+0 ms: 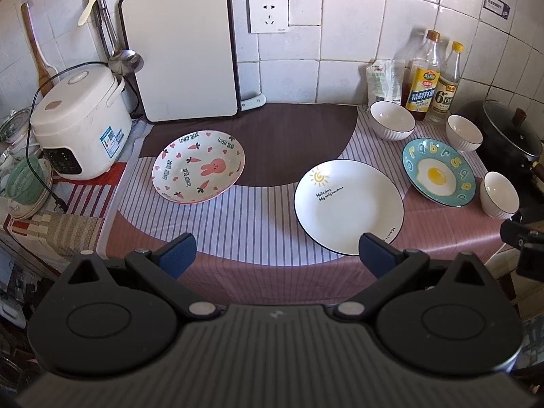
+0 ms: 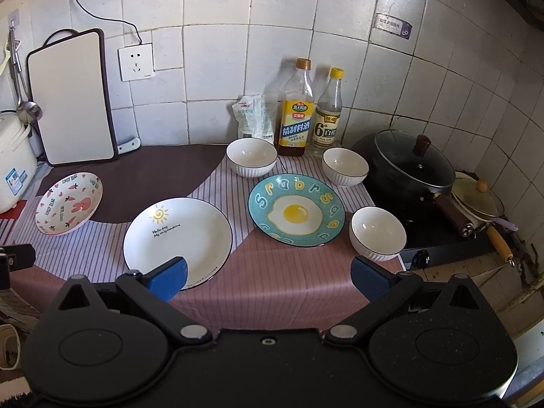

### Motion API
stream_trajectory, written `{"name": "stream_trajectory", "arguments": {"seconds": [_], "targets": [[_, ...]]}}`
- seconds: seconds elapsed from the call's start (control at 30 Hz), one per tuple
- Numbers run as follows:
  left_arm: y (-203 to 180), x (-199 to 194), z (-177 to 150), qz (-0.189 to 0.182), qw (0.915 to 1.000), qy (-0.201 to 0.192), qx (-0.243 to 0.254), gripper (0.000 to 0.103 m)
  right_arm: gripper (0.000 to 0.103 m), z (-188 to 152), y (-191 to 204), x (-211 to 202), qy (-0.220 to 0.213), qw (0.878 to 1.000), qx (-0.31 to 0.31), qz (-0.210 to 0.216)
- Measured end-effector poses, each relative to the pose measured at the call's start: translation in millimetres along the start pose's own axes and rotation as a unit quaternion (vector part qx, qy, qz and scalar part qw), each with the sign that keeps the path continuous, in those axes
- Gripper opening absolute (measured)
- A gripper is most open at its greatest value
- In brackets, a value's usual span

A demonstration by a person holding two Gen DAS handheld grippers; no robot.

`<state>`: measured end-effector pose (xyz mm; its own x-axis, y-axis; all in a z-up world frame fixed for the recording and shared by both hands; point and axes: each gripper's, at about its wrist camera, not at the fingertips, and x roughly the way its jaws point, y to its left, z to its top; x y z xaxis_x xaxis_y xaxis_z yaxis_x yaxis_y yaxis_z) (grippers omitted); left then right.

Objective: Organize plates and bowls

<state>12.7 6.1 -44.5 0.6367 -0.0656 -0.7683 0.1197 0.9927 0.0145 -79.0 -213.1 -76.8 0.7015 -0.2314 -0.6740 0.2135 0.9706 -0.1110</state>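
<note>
Three plates lie on the striped cloth: a pink rabbit plate [image 1: 199, 166] [image 2: 69, 203] at the left, a white sun plate [image 1: 348, 205] [image 2: 177, 239] in the middle, and a teal fried-egg plate [image 1: 438, 171] [image 2: 295, 210] at the right. Three white ribbed bowls stand around the egg plate: one behind it [image 1: 392, 120] [image 2: 251, 157], one at its far right [image 1: 464, 133] [image 2: 345, 166], one near the front [image 1: 499, 194] [image 2: 377, 233]. My left gripper [image 1: 277, 255] hovers open before the sun plate's near rim. My right gripper [image 2: 268, 277] is open, short of the cloth's front edge, holding nothing.
A rice cooker [image 1: 80, 125] stands at the left, a cutting board [image 1: 180, 51] leans on the tiled wall. Two bottles [image 2: 295, 108] and a bag [image 2: 253, 115] sit at the back. A lidded black pot [image 2: 413, 166] sits on the stove at the right.
</note>
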Motion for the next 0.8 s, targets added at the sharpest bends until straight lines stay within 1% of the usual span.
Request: {"name": "stream_trajectory", "arguments": {"seconds": [0.2,0.37,0.43,0.5,0.6,0.7,0.73,0.77,0.8], "targets": [[0,10,2,0.004,0.9999,0.011,-0.004,0.103,0.103,2,5,2,-0.013,1.000,-0.017,0.005],[-1,25,3,-0.011,0.9999,0.009,-0.002,0.103,0.103,1,4,7,-0.030,0.999,-0.014,0.026],[-1,32,4,-0.008,1.0000,0.001,0.006,0.103,0.103,-1,4,14,-0.031,0.998,-0.016,0.045],[0,40,7,-0.012,0.9998,-0.008,0.015,0.103,0.103,-3,6,25,-0.031,0.997,-0.025,0.065],[3,55,14,-0.039,0.9987,-0.024,0.020,0.103,0.103,-9,9,45,-0.048,0.994,-0.036,0.093],[6,76,21,-0.060,0.9974,-0.035,0.023,0.100,0.103,-12,11,70,-0.067,0.989,-0.044,0.121],[5,85,24,-0.054,0.9977,-0.033,0.025,0.100,0.103,-12,12,80,-0.067,0.988,-0.042,0.134],[5,96,26,-0.053,0.9979,-0.027,0.026,0.099,0.103,-11,12,91,-0.062,0.985,-0.040,0.156],[6,108,29,-0.062,0.9975,-0.019,0.026,0.098,0.099,-11,11,101,-0.056,0.981,-0.037,0.181]]}}
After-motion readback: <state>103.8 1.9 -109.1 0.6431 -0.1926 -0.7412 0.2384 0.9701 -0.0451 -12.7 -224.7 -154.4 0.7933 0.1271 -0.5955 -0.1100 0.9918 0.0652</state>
